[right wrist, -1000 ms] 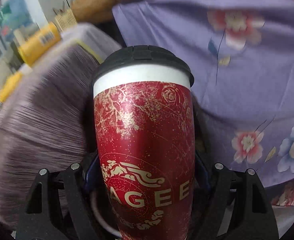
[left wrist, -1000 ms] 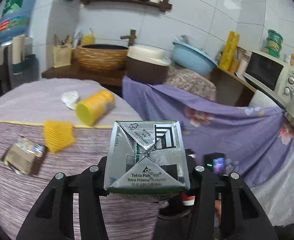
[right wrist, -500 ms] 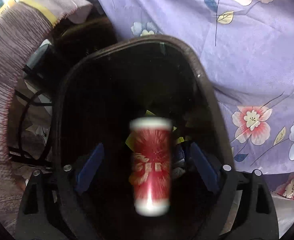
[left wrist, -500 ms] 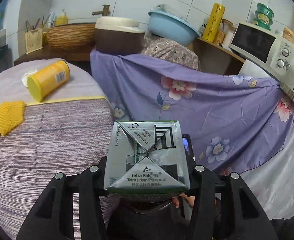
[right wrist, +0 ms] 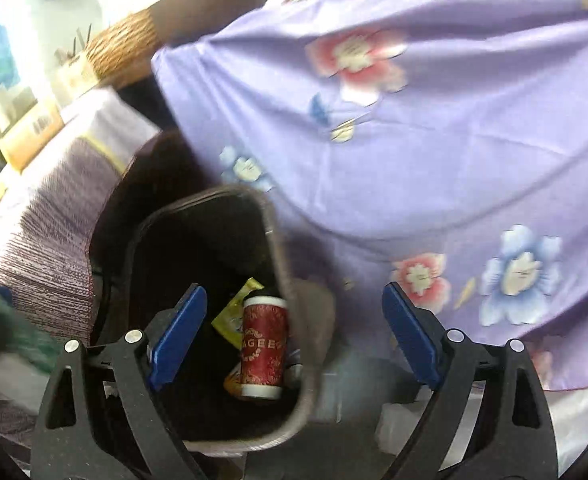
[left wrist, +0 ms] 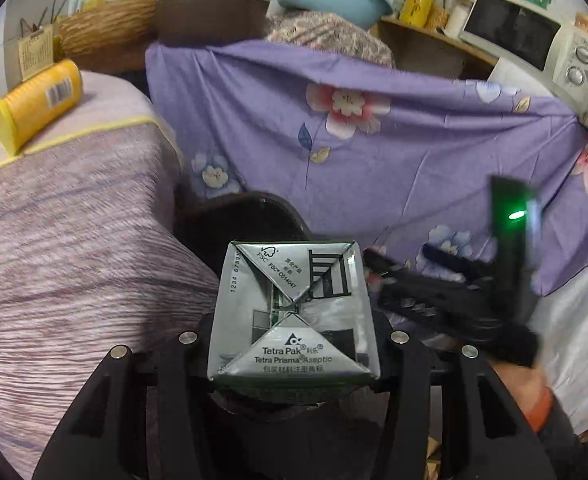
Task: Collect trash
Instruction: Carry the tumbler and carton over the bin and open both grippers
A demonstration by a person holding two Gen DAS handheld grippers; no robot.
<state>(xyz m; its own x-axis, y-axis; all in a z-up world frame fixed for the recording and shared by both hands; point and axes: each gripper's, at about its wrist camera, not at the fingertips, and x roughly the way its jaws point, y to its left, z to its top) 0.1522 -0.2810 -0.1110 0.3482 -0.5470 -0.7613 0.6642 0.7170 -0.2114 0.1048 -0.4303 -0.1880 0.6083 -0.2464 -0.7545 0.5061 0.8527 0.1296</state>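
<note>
Left claw [left wrist: 294, 344] grips carton [left wrist: 294, 312]; right claw [right wrist: 294, 336] agape.

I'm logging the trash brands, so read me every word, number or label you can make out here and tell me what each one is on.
"Tetra Pak" and "Tetra Prisma Aseptic": carton clamped in the left tool.
"FSC" and "FSC C014047": same carton.
"1234 6789": carton's left edge, last digits unclear.
Chinese lines on the carton: too small to read.
"AGEE": red cup in the bin; first letter hidden.
Barcode on the yellow canister: unreadable.
Microwave dial markings: blurred.
</note>
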